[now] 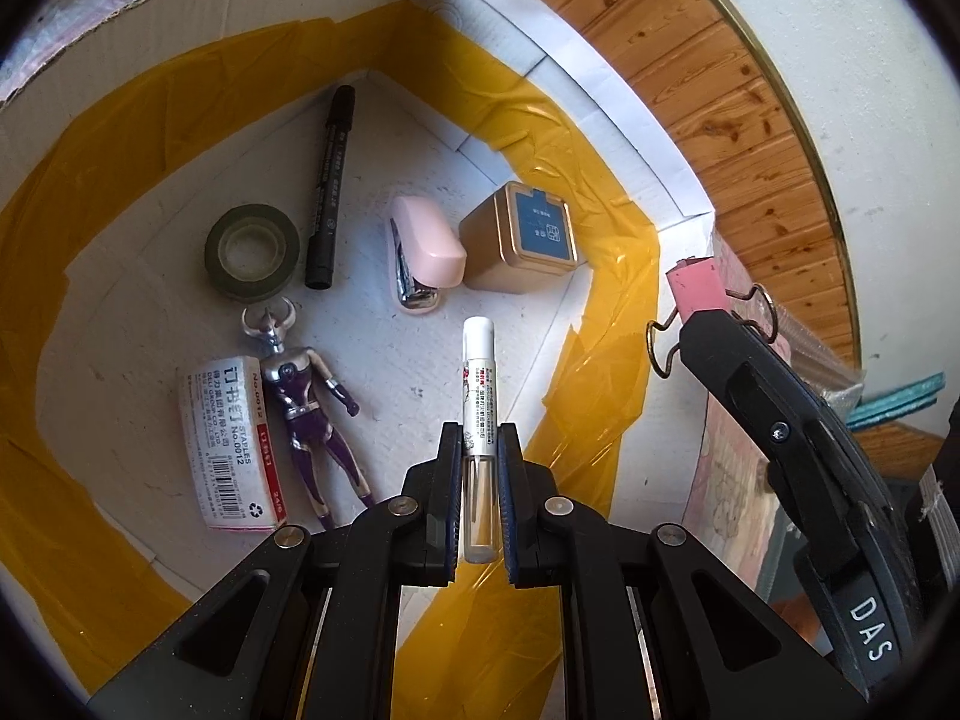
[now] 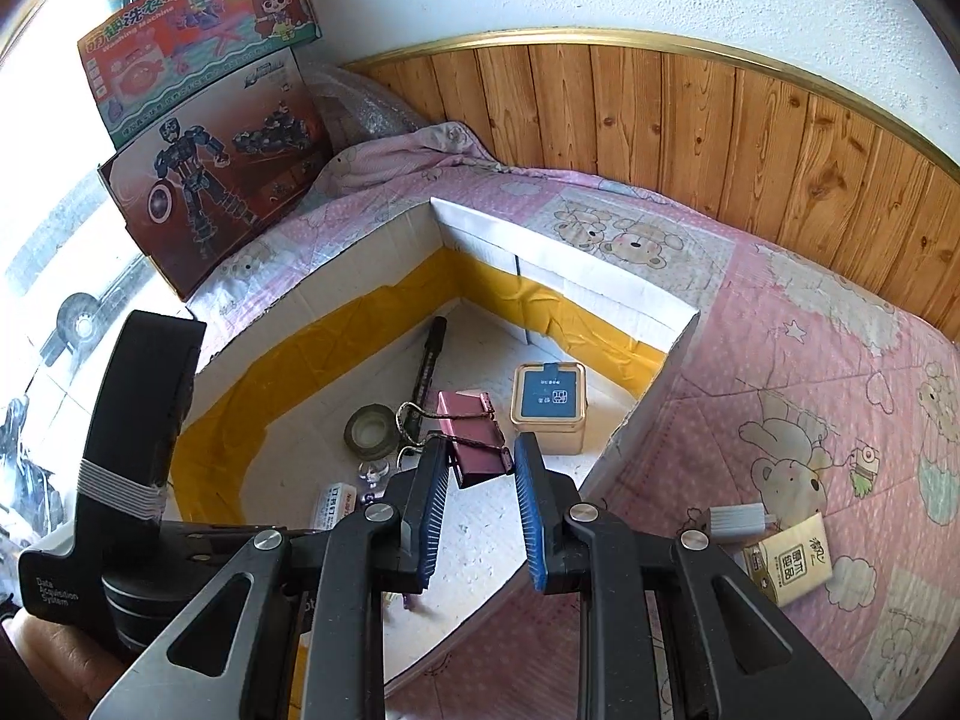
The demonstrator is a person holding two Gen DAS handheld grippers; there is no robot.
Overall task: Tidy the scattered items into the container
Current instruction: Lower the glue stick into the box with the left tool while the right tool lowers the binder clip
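**Two items over the box, both ready to drop**

We have both grippers above the open box (image 1: pixel 636 138). Our left gripper (image 1: pixel 480 462) is clenched on the pen (image 1: pixel 478 396), a white tube with a clear lower end. In the left wrist view it sits at lower centre, its long axis running straight up the frame in line with the fingers, cap end pointing away from us over bare box floor. Its clear end is between the pads.

Our right gripper (image 2: pixel 480 468) grasps the clip (image 2: pixel 471 438), a pink binder clip, at the centre of the right wrist view. The left pad presses its side; whether the right pad touches we cannot tell. Its wire handles point to the upper left of that frame, toward the tape (image 2: pixel 372 429). In the left wrist view the clip (image 1: pixel 696 288) hangs at the right edge, just over the box's right wall.

Already on the floor: marker (image 1: pixel 330 186), tape, stapler (image 1: pixel 423 252), tin (image 1: pixel 522 237), figure (image 1: pixel 312 414), staple box (image 1: pixel 231 444).

We judge the pen the nearer to release: open floor lies directly under it, between the figure on the left and the yellow tape band on the right. The clip hangs lower in its frame than the tin, with free floor beneath. Outside, at the right of the right wrist view, a packet (image 2: pixel 792 558) and a small white piece (image 2: pixel 741 522) remain on the blanket (image 2: pixel 780 360).
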